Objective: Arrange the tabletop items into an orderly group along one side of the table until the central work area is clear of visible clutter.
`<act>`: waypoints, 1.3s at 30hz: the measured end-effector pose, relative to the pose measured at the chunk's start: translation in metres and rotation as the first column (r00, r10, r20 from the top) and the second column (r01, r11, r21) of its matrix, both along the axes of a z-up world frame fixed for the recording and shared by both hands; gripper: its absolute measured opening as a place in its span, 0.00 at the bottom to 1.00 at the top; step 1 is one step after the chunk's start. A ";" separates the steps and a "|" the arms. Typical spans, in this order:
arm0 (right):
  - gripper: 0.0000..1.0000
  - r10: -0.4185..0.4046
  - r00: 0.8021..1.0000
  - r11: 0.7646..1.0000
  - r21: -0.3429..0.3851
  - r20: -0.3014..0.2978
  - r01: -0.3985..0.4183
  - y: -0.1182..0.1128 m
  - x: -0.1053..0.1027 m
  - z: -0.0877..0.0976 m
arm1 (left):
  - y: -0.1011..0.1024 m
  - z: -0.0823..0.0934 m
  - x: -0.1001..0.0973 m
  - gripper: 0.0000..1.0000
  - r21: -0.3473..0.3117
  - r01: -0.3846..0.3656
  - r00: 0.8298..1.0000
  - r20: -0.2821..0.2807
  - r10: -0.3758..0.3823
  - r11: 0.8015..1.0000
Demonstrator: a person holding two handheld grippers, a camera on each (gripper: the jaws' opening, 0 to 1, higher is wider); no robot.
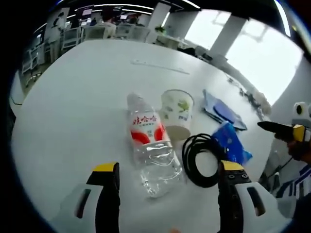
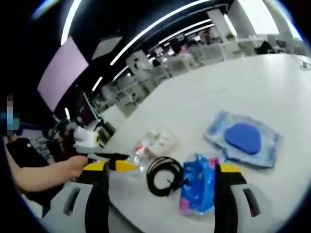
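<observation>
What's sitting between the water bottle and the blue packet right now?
The coiled black cable lies between the bottle and the blue packet, in the left gripper view.

water bottle (image 1: 149, 145) | red-and-white label | Chinese characters 娃哈哈 | no other text legible

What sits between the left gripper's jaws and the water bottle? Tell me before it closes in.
Nothing visible. In the left gripper view, the left gripper is open, and the water bottle lies on its side on the white table just ahead, its near end reaching between the jaws. The paper cup and black cable coil sit beside it, toward the right jaw.
</observation>
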State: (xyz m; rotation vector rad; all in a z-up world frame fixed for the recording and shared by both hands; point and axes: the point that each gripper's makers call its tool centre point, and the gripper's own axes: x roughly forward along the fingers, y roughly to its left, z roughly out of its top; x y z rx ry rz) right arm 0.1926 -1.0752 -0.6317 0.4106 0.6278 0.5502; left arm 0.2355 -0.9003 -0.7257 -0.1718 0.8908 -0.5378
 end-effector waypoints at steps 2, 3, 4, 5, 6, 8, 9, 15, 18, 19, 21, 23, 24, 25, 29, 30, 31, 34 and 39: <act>0.84 0.006 1.000 1.000 0.009 0.002 -0.006 0.006 0.001 0.002 | -0.001 -0.001 0.001 0.78 0.000 -0.007 1.000 0.000 0.007 1.000; 0.84 0.008 1.000 1.000 0.012 0.003 -0.008 0.009 0.003 0.003 | -0.002 -0.002 0.001 0.78 -0.002 -0.010 1.000 -0.002 0.010 1.000; 0.84 0.003 1.000 1.000 0.012 0.004 -0.003 0.011 0.004 0.004 | -0.002 -0.003 0.001 0.78 -0.003 -0.011 1.000 -0.005 0.011 1.000; 0.83 -0.008 1.000 1.000 0.007 0.011 0.008 0.011 0.006 0.004 | -0.003 -0.004 0.001 0.77 -0.003 -0.011 1.000 -0.009 0.011 1.000; 0.83 -0.010 1.000 1.000 0.008 0.013 0.010 0.012 0.007 0.005 | -0.004 -0.005 0.001 0.77 0.000 -0.011 1.000 -0.009 0.011 1.000; 0.82 -0.012 1.000 1.000 0.015 0.016 0.012 0.016 0.009 0.007 | -0.004 -0.007 0.001 0.75 0.008 -0.013 1.000 -0.005 0.013 1.000; 0.82 -0.014 1.000 1.000 0.020 0.018 0.014 0.018 0.010 0.007 | -0.005 -0.007 0.002 0.74 0.010 -0.013 1.000 -0.002 0.013 1.000; 0.81 0.010 1.000 1.000 0.024 0.026 -0.011 0.037 0.007 0.013 | -0.009 -0.013 0.003 0.72 -0.013 -0.008 1.000 -0.010 0.008 1.000; 0.79 0.024 0.999 0.999 0.021 0.035 -0.024 0.048 0.007 0.015 | -0.009 -0.014 0.004 0.72 -0.014 -0.008 1.000 -0.006 0.008 1.000; 0.77 0.021 0.999 1.000 0.017 0.037 -0.022 0.050 0.008 0.015 | -0.009 -0.015 0.003 0.72 -0.013 -0.002 1.000 -0.009 0.002 1.000; 0.72 -0.029 0.999 1.000 0.006 0.033 0.028 0.047 0.013 0.014 | -0.007 -0.018 0.003 0.72 -0.004 0.003 1.000 -0.005 -0.003 1.000; 0.68 -0.070 0.996 0.997 0.039 0.047 0.068 0.050 0.019 0.019 | -0.004 -0.018 0.003 0.71 -0.002 -0.002 1.000 0.000 0.002 1.000; 0.68 -0.073 0.996 0.996 0.050 0.043 0.071 0.052 0.020 0.020 | -0.004 -0.017 0.003 0.70 -0.005 -0.005 1.000 0.002 0.005 1.000; 0.68 -0.078 0.996 0.995 0.058 0.044 0.076 0.055 0.023 0.023 | -0.006 -0.016 0.003 0.70 -0.023 -0.002 1.000 0.003 0.002 1.000; 0.67 -0.053 0.996 0.998 -0.012 0.075 0.054 0.068 0.035 0.029 | -0.008 -0.016 0.002 0.69 -0.040 0.003 1.000 -0.008 -0.003 0.999; 0.67 -0.046 0.996 0.999 -0.010 0.077 0.047 0.075 0.040 0.033 | -0.006 -0.017 0.002 0.69 -0.029 0.002 1.000 -0.006 -0.003 1.000; 0.67 -0.042 0.996 0.999 -0.009 0.079 0.043 0.077 0.042 0.034 | -0.006 -0.017 0.003 0.68 -0.027 0.002 1.000 -0.002 -0.002 1.000; 0.64 -0.003 0.997 1.000 0.001 0.076 0.003 0.094 0.058 0.037 | -0.008 -0.020 0.008 0.63 -0.028 0.006 1.000 0.014 -0.005 1.000; 0.63 0.065 0.997 0.998 0.012 0.031 -0.065 0.127 0.087 0.032 | -0.009 -0.022 0.006 0.59 -0.024 -0.008 1.000 0.009 0.008 1.000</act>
